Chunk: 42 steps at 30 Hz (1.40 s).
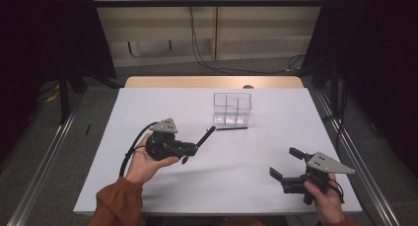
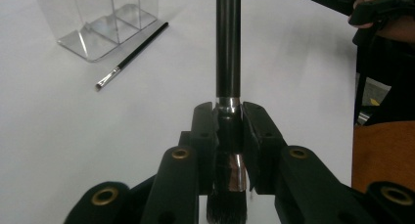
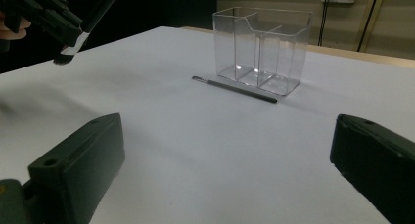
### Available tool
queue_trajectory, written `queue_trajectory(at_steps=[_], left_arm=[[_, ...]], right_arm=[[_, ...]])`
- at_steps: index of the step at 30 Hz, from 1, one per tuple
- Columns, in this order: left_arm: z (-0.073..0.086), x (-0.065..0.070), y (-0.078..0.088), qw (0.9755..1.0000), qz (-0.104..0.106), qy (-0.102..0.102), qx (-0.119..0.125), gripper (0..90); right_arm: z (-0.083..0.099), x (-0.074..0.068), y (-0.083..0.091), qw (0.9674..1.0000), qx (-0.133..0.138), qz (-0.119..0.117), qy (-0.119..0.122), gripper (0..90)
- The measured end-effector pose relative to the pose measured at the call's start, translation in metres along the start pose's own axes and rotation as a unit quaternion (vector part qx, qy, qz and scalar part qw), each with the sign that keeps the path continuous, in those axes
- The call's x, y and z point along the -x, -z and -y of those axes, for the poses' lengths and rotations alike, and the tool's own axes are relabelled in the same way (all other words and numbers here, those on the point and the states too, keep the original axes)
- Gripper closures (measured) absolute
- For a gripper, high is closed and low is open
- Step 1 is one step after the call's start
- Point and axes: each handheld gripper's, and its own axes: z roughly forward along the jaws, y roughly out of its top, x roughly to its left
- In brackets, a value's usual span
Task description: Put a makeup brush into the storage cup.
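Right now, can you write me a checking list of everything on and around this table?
Surface: white table, flat, with a wooden strip along the far edge.
Job's things: thick brush clamped at its metal collar, handle pointing away from the left gripper, bristles toward it. Clear organizer stands upright, its compartments look empty. Thin brush lies flat just in front of the organizer.
Clutter: nothing seen.
Grippers: left gripper shut on the thick brush, held above the table. Right gripper open, nothing between its jaws.
Cables: black cable loops from the left gripper; wall cables hang down to the floor.
Surroundings: grey floor, dark curtains at both sides, metal rails.
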Motion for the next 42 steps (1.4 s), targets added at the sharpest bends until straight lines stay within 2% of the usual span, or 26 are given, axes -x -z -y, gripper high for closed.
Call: queue_trajectory(at_steps=[7, 12, 15, 17, 25, 28, 32, 34, 37, 38, 40, 41, 42], left_arm=[[-0.006, 0.011, -0.005, 0.9997, 0.013, -0.020, -0.011, 76.6], [-0.010, 0.020, -0.011, 0.9987, 0.029, -0.038, -0.018, 76.6], [-0.012, 0.026, -0.015, 0.9980, 0.036, -0.044, -0.027, 76.7], [-0.014, 0.029, -0.017, 0.9967, 0.042, -0.057, -0.039, 76.6], [-0.021, 0.033, -0.021, 0.9942, 0.049, -0.072, -0.064, 76.7], [-0.022, 0.033, -0.022, 0.9936, 0.047, -0.073, -0.073, 76.7], [-0.022, 0.033, -0.021, 0.9925, 0.050, -0.075, -0.083, 76.7], [-0.022, 0.033, -0.021, 0.9927, 0.050, -0.071, -0.084, 76.7], [-0.022, 0.032, -0.021, 0.9914, 0.051, -0.073, -0.096, 76.7], [-0.023, 0.032, -0.021, 0.9909, 0.050, -0.075, -0.100, 76.7], [-0.024, 0.032, -0.021, 0.9897, 0.049, -0.078, -0.110, 76.6], [-0.025, 0.032, -0.021, 0.9894, 0.045, -0.080, -0.113, 76.7], [-0.025, 0.033, -0.021, 0.9893, 0.044, -0.079, -0.114, 76.7]], right_arm=[[-0.009, -0.007, -0.006, 0.9997, 0.006, -0.012, 0.021, 0.0], [-0.015, -0.013, -0.014, 0.9988, 0.003, -0.037, 0.031, 0.0], [-0.018, -0.018, -0.018, 0.9981, 0.006, -0.054, 0.028, 0.0], [-0.019, -0.021, -0.020, 0.9974, 0.003, -0.062, 0.036, 0.0], [-0.029, -0.032, -0.031, 0.9947, -0.008, -0.093, 0.043, 0.1], [-0.033, -0.035, -0.037, 0.9930, -0.014, -0.104, 0.054, 0.1], [-0.036, -0.037, -0.044, 0.9895, -0.031, -0.122, 0.071, 0.0], [-0.039, -0.038, -0.047, 0.9880, -0.042, -0.127, 0.076, 0.0], [-0.045, -0.037, -0.052, 0.9848, -0.063, -0.137, 0.086, 0.0], [-0.047, -0.037, -0.053, 0.9832, -0.072, -0.144, 0.087, 0.0], [-0.052, -0.035, -0.058, 0.9779, -0.101, -0.156, 0.095, 0.2], [-0.055, -0.034, -0.061, 0.9737, -0.122, -0.165, 0.099, 0.4], [-0.056, -0.034, -0.063, 0.9716, -0.133, -0.166, 0.104, 0.6]])
